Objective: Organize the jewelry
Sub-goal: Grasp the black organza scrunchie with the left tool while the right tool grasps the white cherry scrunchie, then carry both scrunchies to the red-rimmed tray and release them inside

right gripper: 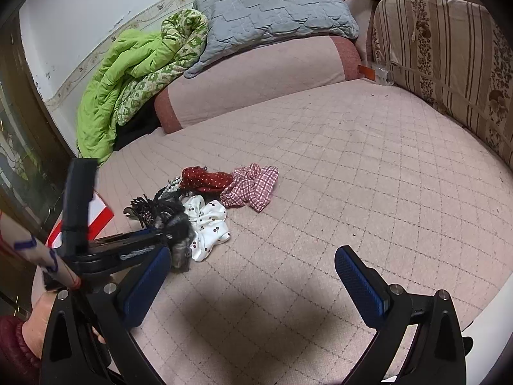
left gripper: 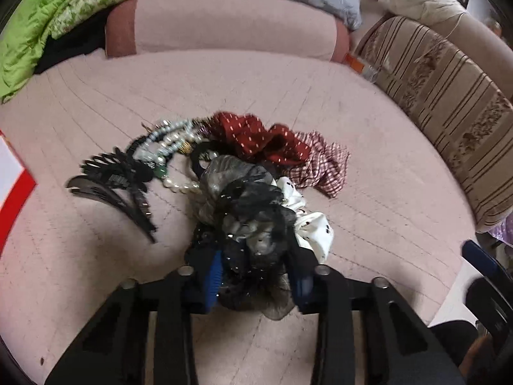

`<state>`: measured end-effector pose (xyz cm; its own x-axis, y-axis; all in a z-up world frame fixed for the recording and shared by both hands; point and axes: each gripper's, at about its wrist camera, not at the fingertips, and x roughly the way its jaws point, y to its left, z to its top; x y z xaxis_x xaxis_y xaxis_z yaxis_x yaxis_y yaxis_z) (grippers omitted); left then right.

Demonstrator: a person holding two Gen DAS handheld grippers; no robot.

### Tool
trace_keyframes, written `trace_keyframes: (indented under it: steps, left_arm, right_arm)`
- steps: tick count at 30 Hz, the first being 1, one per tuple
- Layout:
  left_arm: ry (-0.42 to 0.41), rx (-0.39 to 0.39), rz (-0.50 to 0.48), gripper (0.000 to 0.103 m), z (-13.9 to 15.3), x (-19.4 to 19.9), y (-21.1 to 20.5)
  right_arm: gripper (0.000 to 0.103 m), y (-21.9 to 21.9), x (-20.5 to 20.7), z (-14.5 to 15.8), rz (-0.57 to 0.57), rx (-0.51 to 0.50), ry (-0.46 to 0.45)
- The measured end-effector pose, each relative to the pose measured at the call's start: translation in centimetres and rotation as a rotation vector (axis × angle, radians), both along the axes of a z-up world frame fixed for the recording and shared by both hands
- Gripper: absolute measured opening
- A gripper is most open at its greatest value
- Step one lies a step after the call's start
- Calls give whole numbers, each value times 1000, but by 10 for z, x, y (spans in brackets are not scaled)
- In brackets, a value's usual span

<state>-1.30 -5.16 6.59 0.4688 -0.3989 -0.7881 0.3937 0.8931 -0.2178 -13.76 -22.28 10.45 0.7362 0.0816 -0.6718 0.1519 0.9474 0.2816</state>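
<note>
Pink quilted bedding covers the bed (right gripper: 336, 166) where the work goes on, with a green quilt (right gripper: 128, 73) and a grey pillow (right gripper: 272, 3) bunched at its far end and a striped cushion (right gripper: 449, 64) along one side.

A heap of hair accessories and jewelry lies mid-bed. The left gripper (left gripper: 256, 276) has its fingers closed on a black and grey sheer scrunchie (left gripper: 247, 211), which fills the gap between the blue pads; whether it has lifted clear of the bedding cannot be told. Just beyond the fingertips lie a white dotted scrunchie (left gripper: 307, 221), a red dotted scrunchie (left gripper: 256, 138) and a checked scrunchie (left gripper: 323, 163). Off to the fingers' left are pearl strands (left gripper: 170, 141) and black hair claws (left gripper: 112, 176).

The right gripper (right gripper: 253, 276) hovers with fingers spread wide and nothing between them, over bare bedding short of the heap.

The step in hand looks like pulling one scrunchie out of the tangle. Next, the left should probably draw it back gently, since the sheer fabric touches the white scrunchie and may drag neighbours or snag beads along.

Open bedding stretches ahead and to the right of the right fingers, good room for sorting. A red and white box (right gripper: 96, 215) sits near the bed's left edge, so clearance there is tighter.
</note>
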Motion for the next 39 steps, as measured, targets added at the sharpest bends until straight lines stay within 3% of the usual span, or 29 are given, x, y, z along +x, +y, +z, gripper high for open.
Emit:
trace_keyframes:
  steps: [5,9,13,20,24,25,26,34,39]
  left_arm:
    - [-58,-75,29,31,25,-31,43]
    - [-111,-89,75,31,41,-50,81]
    - [-158,-71,141,31,53,-67,112]
    - [-171,-40,233,31,56,-71,149]
    - [-171,-38,262,31,57,-70,161]
    - [-170,-41,272,31,57,-71,164]
    - [-169,-46,280,31,57,-70,166]
    - [-167,-55,341,31,59,-73,195]
    - [-169,-59,396,31,62,-71,221]
  right_arm:
    - [103,8,9,-4,28,-10,18]
    - [103,24,30,-10,114,-32,56]
    - [103,43,70,-23,195,-56,123]
    - [98,69,126,-58,247,-113,213]
    - [52,74,135,-79,264,-138,282]
    - [31,75,132,-76,276,-163,266]
    - [25,75,130,-74,284,-168,263]
    - [22,76,86,-28,293,-120,119]
    - [22,101,72,-5,367,-60,26]
